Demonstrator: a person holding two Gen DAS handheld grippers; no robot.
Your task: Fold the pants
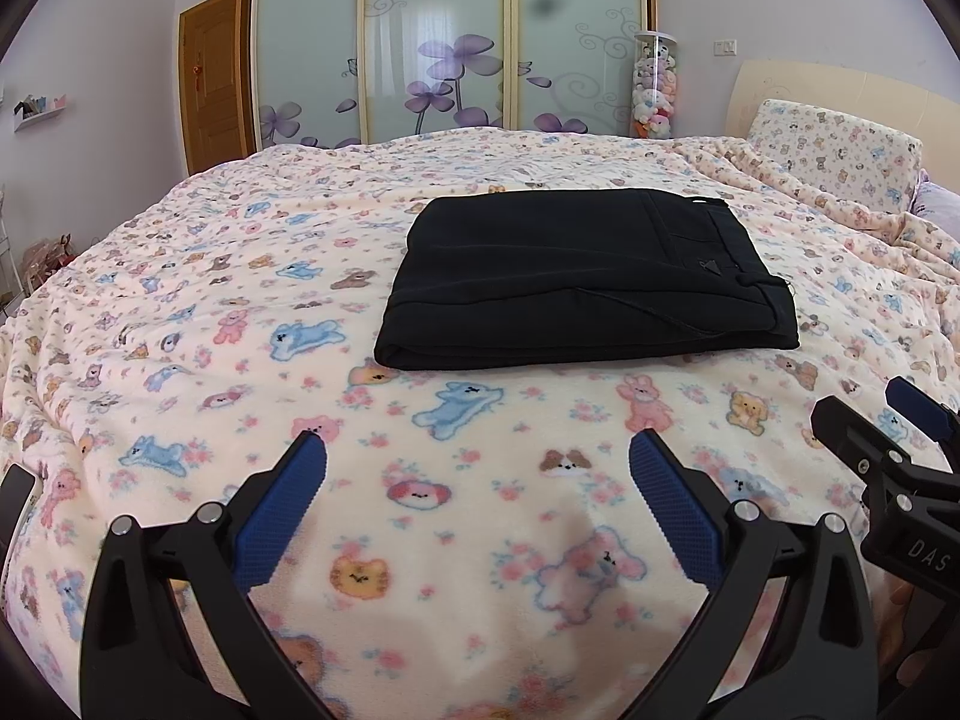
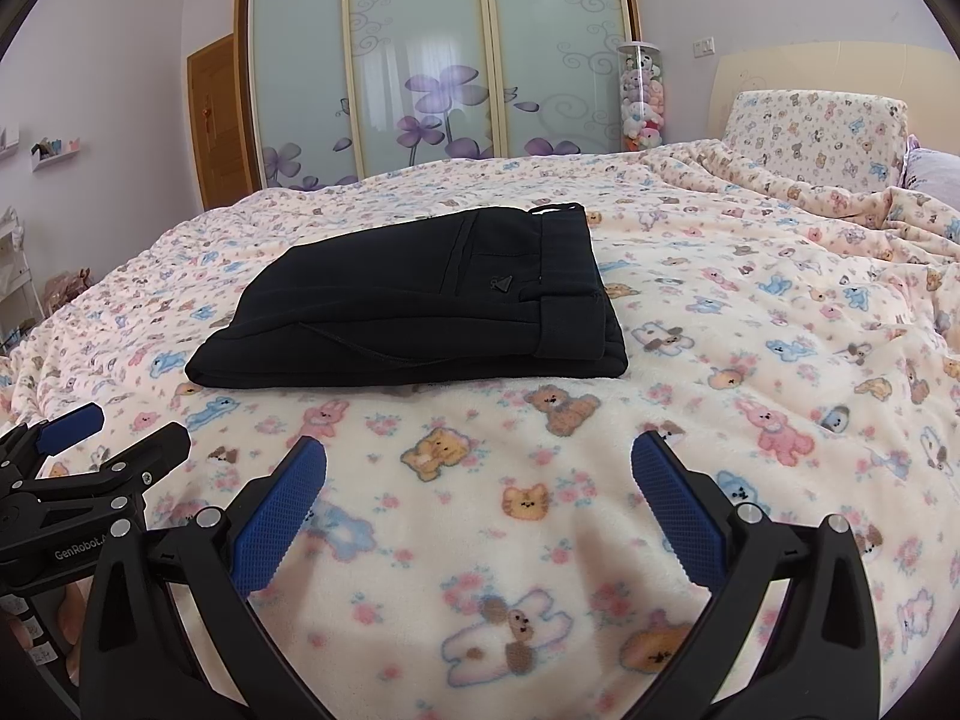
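The black trousers [image 1: 588, 279] lie as a compact folded rectangle near the middle of the bed, on a fleece blanket [image 1: 480, 480] printed with cartoon animals, waistband and back pocket turned toward the headboard side and the rounded fold edge facing the cameras. The left gripper [image 1: 477, 468] hovers over bare blanket with its blue pads spread wide and nothing between them; the right gripper [image 2: 479, 468] is likewise spread wide and empty, near the front edge of the bundle but not touching it. Each gripper shows at the margin of the other's view, so the two sit close beside each other. Judging by the tidy stack, the folding looks essentially finished, and the main risk now is disturbing it: a low forward sweep could catch the near fold with a fingertip [image 2: 312, 450] and drag the top layer open, or push the whole bundle across the plush pile. The soft blanket gives under pressure, so any pressing to flatten could tilt the stack and let the layers slide askew. A pinch that takes only the upper layer would peel it back on lifting. With the grippers so near each other, a careless turn could also knock one against the other
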